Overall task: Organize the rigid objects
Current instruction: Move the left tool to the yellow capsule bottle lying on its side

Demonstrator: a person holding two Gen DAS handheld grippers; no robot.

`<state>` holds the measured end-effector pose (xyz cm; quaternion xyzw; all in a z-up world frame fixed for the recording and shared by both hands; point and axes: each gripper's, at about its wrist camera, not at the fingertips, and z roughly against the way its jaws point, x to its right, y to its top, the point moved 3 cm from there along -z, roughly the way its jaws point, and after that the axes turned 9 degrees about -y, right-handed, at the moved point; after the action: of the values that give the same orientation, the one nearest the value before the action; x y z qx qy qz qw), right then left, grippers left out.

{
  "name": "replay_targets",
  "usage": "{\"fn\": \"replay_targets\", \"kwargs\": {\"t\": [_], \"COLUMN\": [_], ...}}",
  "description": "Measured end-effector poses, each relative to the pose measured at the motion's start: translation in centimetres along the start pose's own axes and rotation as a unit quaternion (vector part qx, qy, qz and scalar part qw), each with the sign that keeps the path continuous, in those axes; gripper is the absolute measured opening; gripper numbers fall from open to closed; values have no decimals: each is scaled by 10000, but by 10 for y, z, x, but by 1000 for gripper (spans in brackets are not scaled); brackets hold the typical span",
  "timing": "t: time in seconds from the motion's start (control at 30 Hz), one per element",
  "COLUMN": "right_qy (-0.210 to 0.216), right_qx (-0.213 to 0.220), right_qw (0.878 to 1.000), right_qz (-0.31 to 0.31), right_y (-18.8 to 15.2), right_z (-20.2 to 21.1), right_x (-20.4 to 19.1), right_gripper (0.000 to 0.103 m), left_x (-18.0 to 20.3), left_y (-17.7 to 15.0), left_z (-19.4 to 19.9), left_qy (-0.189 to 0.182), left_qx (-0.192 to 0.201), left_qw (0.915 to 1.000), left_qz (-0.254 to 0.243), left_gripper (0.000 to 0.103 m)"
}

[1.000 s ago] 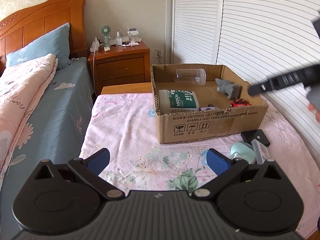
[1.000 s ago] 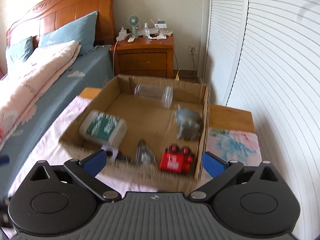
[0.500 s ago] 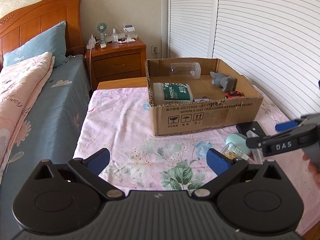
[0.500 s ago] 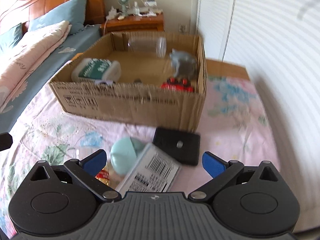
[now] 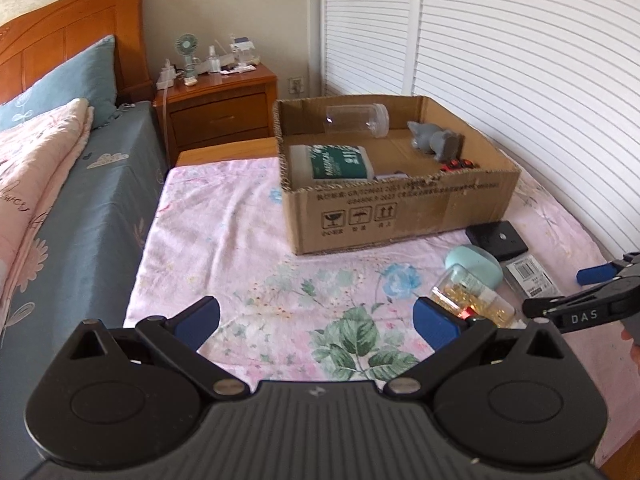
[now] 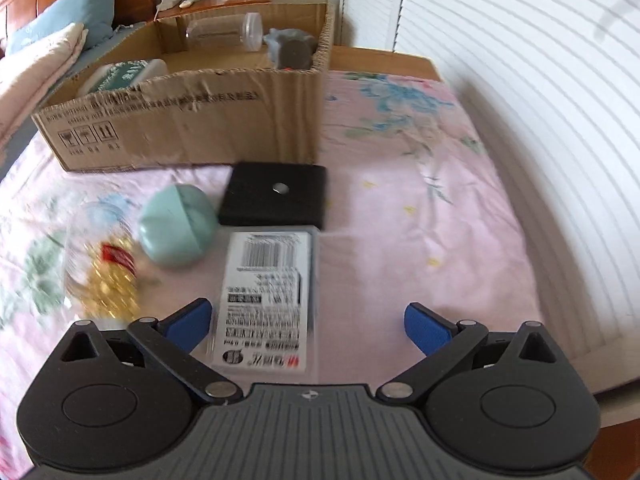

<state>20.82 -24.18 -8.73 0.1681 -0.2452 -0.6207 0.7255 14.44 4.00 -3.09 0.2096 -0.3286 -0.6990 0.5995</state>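
Jar [image 6: 100, 264] contents blurred, indistinct

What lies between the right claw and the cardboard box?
In the right wrist view, a barcoded white packet lies just ahead of the right claw, then a black square block sits just before the cardboard box.

right tongs [image 6: 307, 322] lower, nearer labelled box [image 6: 267, 296]

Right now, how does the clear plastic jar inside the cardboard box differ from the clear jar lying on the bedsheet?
The clear plastic jar in the cardboard box looks empty; the clear jar on the flowered sheet holds golden pieces. The first lies against the box's far wall, the second outside beside the mint-green round case. Both lie on their sides.
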Motion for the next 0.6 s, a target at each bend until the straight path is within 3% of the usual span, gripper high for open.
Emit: {"fn": "replay_targets", "kwargs": {"t": [0.13,0.2,0.3,0.4,0.6], "right_qy": [0,30,18,5,12], "right_qx": [107,277,466,573,707], "right_qw": [9999,9996,9989,9983,9975], "right_qz": [11,19,-28,-51,-56], "right_y": [-11,-16,-21,-23,-27], "right_z": [4,6,8,9,9], "right_x": [9,11,10,10,10], "right_gripper": [103,103,103,103,103], "left_x": [7,13,24,38,63], "left_y": [0,-1,-6,-13,-31], "left_z": [-3,-5,-9,-17,-46], "left_qy": [-338,-702,-1303,-1676,-1803], "left_qx": [-72,-136,-286,-457,-720], "left_qw": [9991,9967,9889,9794,9654], "left_qz": [-240,-383,-649,-1026,-1739], "left_gripper": [102,102,102,102,102]}}
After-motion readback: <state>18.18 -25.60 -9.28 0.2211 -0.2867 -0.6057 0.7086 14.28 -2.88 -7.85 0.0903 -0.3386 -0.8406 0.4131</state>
